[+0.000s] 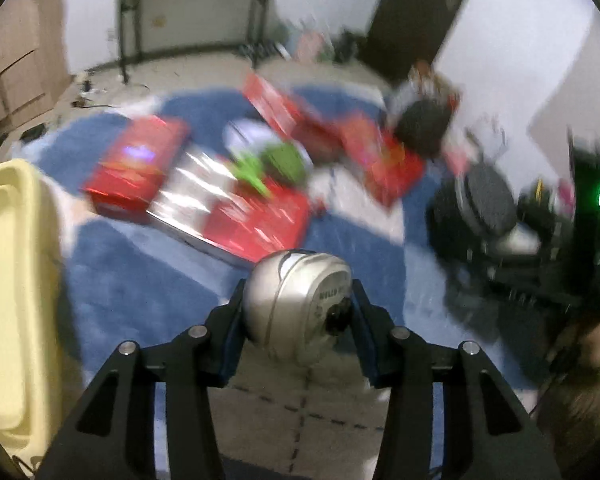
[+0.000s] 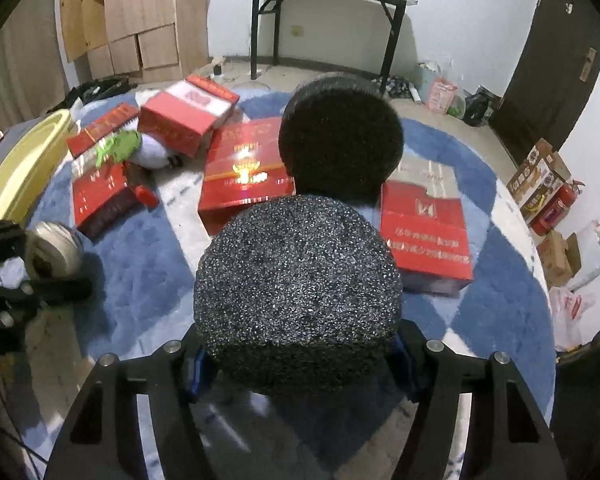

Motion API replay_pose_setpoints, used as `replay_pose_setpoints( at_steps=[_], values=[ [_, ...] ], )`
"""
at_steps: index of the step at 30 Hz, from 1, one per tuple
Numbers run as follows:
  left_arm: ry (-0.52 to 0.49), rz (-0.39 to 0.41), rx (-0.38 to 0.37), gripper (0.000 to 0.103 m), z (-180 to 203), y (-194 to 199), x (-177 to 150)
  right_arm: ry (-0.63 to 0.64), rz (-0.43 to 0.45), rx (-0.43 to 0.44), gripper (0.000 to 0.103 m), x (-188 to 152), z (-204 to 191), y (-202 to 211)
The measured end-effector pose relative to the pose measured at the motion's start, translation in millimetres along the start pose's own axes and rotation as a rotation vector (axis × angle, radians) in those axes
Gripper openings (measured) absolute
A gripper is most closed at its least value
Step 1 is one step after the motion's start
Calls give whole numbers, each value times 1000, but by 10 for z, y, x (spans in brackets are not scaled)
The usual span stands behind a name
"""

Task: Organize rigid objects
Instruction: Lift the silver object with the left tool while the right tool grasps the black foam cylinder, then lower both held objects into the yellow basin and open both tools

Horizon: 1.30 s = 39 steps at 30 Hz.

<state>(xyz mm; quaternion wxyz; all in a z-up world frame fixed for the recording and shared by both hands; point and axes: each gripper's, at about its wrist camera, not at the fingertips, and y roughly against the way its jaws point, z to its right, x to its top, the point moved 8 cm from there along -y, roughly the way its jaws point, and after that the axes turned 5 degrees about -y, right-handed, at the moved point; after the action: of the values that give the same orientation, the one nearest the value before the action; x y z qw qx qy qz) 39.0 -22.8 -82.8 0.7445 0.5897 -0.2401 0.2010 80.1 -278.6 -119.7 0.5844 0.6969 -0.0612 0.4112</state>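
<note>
Both grippers loaded; sorting barely begun.

Left gripper (image 1: 298,308) clamped at its narrowest on a silver ball (image 1: 298,300), off the rug (image 1: 140,280), knob end facing the camera. Right gripper (image 2: 298,344) closed partway on a dumbbell (image 2: 300,280), long axis pointing away. Red boxes (image 2: 246,164) lie scattered beyond; yellow tub (image 1: 8,280) at left looks empty.

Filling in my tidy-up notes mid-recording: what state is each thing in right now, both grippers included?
Left gripper: jaws shut on the silver round metal object, lifted off the blue and white rug.
Right gripper: jaws shut on the black speckled foam dumbbell.
Large red flat gift box: closed, lying flat on the rug.
Yellow plastic tub: open.
</note>
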Motion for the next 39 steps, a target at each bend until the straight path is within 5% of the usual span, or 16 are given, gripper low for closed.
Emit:
replay_pose_setpoints(
  at_steps=[6, 12, 18, 21, 28, 39],
  values=[
    [227, 182, 262, 49, -998, 925, 39, 45, 169, 162, 67, 256, -451, 506],
    [499, 247, 521, 49, -2068, 1533, -425, 303, 158, 436, 67, 566, -1928, 555],
    [693, 209, 538, 49, -2792, 1375, -833, 476, 87, 586, 67, 767, -3262, 162],
    [751, 231, 518, 49, -2942, 1340, -894, 557, 82, 562, 67, 798, -3639, -60],
    [800, 235, 486, 49, -3148, 1282, -844, 614, -18, 546, 67, 745, -3965, -578],
    [776, 82, 452, 49, -3062, 850, -891, 659, -17, 488, 67, 848, -4416, -837]
  ],
)
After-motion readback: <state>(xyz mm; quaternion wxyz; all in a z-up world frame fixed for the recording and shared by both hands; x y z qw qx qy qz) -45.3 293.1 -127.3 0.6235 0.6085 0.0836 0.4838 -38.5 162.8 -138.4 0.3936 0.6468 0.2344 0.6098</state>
